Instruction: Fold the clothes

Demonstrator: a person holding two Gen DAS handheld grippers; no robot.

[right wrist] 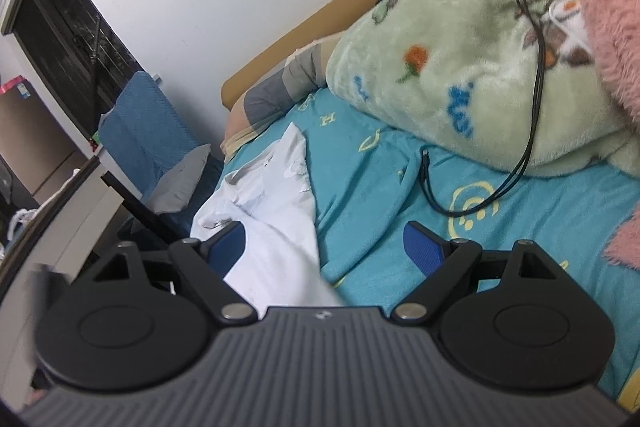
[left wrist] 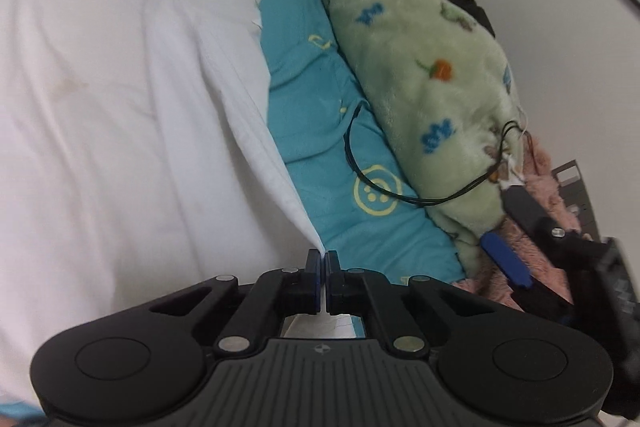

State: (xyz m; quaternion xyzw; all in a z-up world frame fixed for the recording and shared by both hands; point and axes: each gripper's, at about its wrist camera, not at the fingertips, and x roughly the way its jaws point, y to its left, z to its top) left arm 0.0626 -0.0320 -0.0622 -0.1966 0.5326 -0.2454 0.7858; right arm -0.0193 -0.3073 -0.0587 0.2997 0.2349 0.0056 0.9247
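A white shirt lies spread on a teal bedsheet, collar at the far end. My left gripper is shut on the shirt's near right edge, which rises in a taut fold to the jaws. In the right wrist view the shirt lies crumpled at the bed's left side. My right gripper is open and empty, its blue pads wide apart above the shirt's edge and the sheet. The right gripper also shows at the right edge of the left wrist view.
A green fleece blanket is heaped along the bed's right side, with a black cable trailing onto the sheet. A pink fluffy garment lies beside it. A blue chair and a desk stand left of the bed.
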